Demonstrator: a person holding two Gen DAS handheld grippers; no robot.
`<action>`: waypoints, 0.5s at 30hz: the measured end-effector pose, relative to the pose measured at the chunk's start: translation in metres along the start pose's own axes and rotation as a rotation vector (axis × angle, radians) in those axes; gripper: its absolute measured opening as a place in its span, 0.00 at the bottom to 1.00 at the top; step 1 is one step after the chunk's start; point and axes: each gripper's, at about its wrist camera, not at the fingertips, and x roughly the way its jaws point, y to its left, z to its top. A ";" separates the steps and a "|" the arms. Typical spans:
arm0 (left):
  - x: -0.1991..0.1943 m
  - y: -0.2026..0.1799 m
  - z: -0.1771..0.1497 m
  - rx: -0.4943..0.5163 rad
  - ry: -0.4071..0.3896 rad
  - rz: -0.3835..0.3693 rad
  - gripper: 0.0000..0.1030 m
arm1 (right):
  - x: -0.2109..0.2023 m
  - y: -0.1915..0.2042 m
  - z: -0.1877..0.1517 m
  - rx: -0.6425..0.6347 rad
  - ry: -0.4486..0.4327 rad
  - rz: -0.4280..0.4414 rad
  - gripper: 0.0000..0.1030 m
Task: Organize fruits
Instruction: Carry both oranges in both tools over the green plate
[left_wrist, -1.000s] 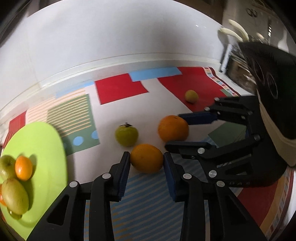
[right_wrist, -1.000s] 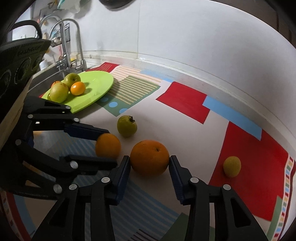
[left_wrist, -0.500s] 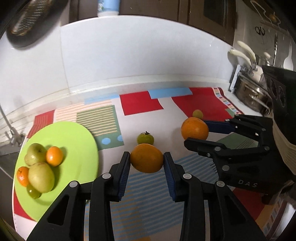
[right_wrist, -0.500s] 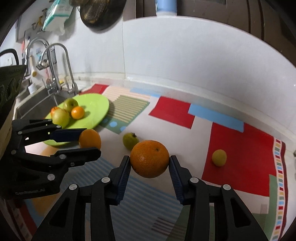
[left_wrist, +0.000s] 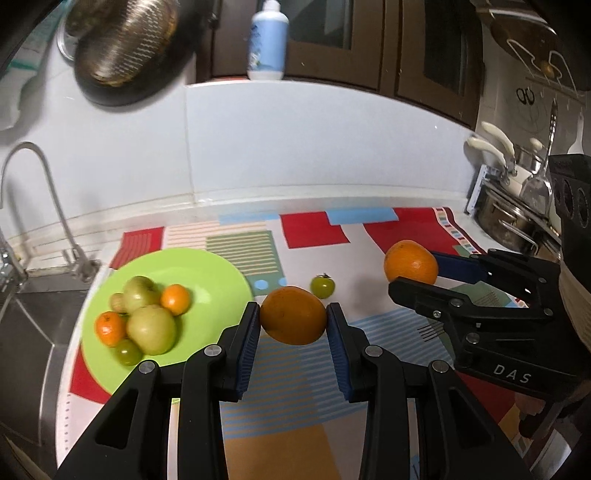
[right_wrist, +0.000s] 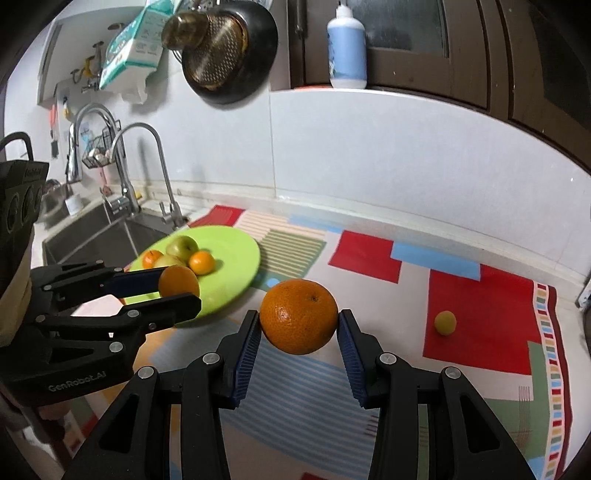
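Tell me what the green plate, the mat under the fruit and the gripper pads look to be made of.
Green plate: probably plastic or melamine; flat uniform lime colour, soft sheen.
Mat: likely printed fabric or vinyl; flat colour blocks and stripes, matte; cannot tell which.
Left gripper pads: seemingly blue rubber, finely ribbed, on black, probably plastic fingers.

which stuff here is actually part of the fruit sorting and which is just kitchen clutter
Part of the job:
- orange in the left gripper
- orange in the right gripper
- green plate with fruit on it
- small green fruit on the mat
- small yellow fruit on the mat

Just lying about:
- faucet
- hanging strainer
- bottle
- pots
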 end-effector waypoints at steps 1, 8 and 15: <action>-0.003 0.002 0.000 -0.003 -0.005 0.004 0.35 | -0.002 0.003 0.001 0.002 -0.006 0.001 0.42; -0.027 0.017 0.001 -0.023 -0.036 0.035 0.35 | -0.016 0.028 0.009 -0.007 -0.046 0.006 0.42; -0.045 0.039 0.005 -0.022 -0.059 0.054 0.35 | -0.019 0.052 0.017 0.010 -0.077 0.000 0.42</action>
